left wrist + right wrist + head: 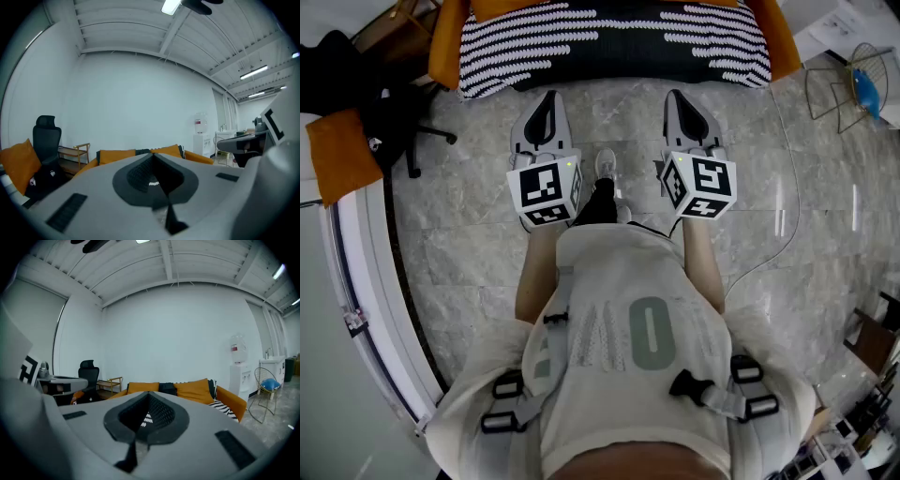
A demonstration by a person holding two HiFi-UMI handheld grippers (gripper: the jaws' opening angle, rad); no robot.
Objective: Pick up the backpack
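Note:
A black bag-like bundle (47, 178) with a small white mark lies on the seat of a black office chair (47, 140), low at the left of the left gripper view; I cannot tell for sure that it is the backpack. In the head view the chair (389, 117) stands at the upper left. My left gripper (546, 105) and right gripper (682, 101) are held side by side over the floor, pointing at the sofa (614, 42). Each is shut with nothing between its jaws, as both gripper views confirm: left gripper (152, 157), right gripper (149, 397).
An orange sofa (192, 390) with a black-and-white striped throw fills the far side. An orange cushion (342, 155) lies at the left, a wire chair (853, 89) with a blue item at the right. A cable (778, 234) runs over the grey stone floor. A water dispenser (237, 366) stands by the wall.

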